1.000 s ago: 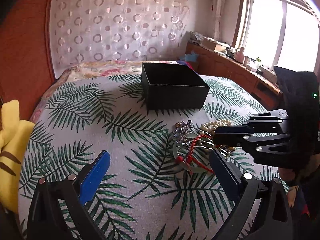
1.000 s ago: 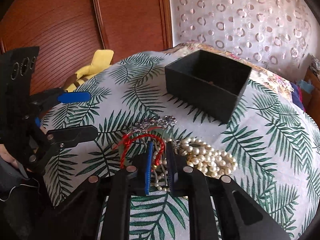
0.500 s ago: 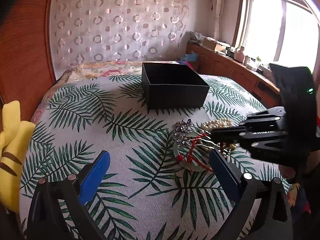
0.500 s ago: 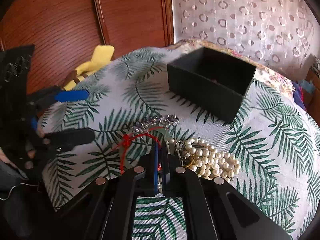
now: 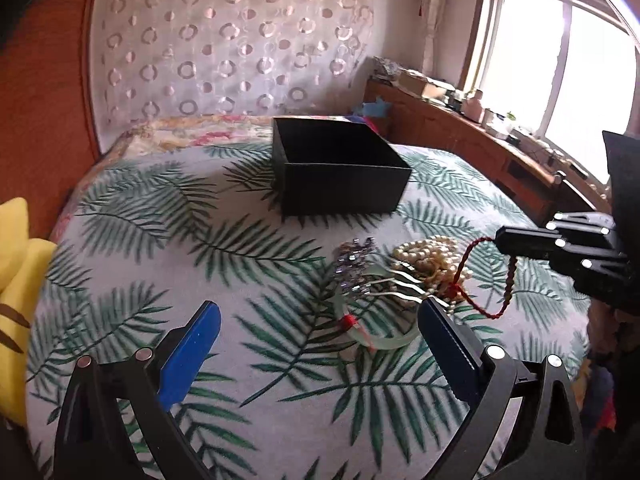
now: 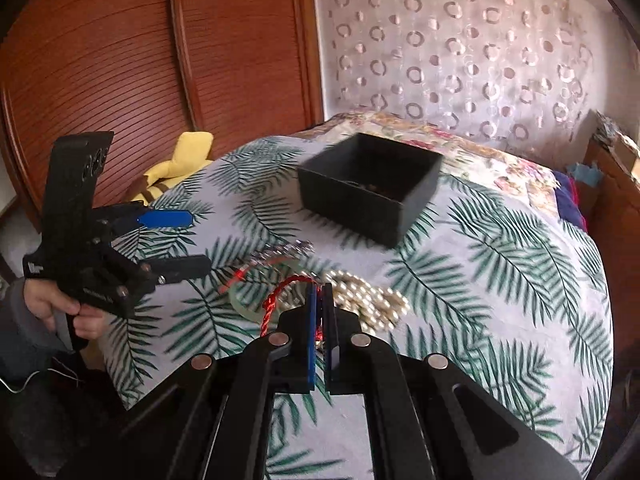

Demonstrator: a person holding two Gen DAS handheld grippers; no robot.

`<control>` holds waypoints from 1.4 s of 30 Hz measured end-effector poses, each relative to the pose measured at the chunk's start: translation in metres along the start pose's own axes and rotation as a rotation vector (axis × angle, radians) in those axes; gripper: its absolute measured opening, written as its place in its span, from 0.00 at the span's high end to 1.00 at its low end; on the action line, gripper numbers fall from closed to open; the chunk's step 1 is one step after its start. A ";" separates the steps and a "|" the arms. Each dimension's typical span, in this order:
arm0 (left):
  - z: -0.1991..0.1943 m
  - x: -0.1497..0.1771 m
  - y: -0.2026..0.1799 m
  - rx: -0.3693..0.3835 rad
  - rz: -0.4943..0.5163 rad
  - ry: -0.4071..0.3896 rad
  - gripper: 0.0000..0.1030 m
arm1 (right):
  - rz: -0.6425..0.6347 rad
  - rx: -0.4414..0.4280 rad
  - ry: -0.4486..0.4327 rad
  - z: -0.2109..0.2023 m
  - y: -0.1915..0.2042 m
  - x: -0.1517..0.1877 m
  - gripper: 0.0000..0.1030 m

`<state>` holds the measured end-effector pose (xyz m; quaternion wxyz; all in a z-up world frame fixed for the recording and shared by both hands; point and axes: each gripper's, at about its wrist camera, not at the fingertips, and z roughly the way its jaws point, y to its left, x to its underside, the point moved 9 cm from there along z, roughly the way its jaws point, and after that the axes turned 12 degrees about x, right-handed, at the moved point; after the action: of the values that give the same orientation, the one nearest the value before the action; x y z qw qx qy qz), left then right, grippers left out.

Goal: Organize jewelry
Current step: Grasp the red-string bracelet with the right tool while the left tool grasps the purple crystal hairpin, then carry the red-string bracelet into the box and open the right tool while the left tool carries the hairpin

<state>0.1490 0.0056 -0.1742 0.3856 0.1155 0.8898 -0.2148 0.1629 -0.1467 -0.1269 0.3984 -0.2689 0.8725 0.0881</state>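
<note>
A black open box [image 5: 340,168] [image 6: 368,188] stands on the palm-leaf cloth, beyond a pile of jewelry. The pile holds a pearl necklace [image 5: 432,256] [image 6: 368,300], a silver crystal piece [image 5: 354,260] [image 6: 284,250], a metal hair comb [image 5: 404,280] and a pale green bangle [image 5: 380,340] [image 6: 244,300]. My right gripper [image 5: 500,240] [image 6: 320,292] is shut on a red cord bracelet [image 5: 504,280] [image 6: 276,300], which hangs from it just above the pile. My left gripper [image 5: 318,312] [image 6: 196,242] stands open near the pile, holding nothing.
A yellow plush toy [image 5: 16,280] [image 6: 180,160] lies at the cloth's edge by the wooden wardrobe [image 6: 120,60]. A wooden sideboard [image 5: 480,136] with small items runs under the window. A hand [image 6: 52,304] grips the left tool's handle.
The right gripper's jaws closed on the red cord and lifted it up off the pile, pulling back toward the right. The left gripper stayed where it was, open.
</note>
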 end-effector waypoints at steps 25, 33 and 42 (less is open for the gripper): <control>0.064 -0.015 0.003 0.090 -0.070 0.139 0.79 | 0.055 0.003 -0.010 0.002 -0.009 0.015 0.97; 0.046 -0.026 0.008 0.030 -0.029 0.082 0.81 | 0.055 0.011 -0.012 0.002 -0.011 0.014 0.97; 0.025 -0.042 0.017 -0.084 0.046 0.036 0.81 | 0.049 0.025 -0.025 -0.001 -0.013 0.005 0.97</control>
<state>0.1999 0.0068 -0.1637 0.3788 0.1237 0.9019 -0.1664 0.1665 -0.1603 -0.1287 0.4101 -0.2414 0.8748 0.0903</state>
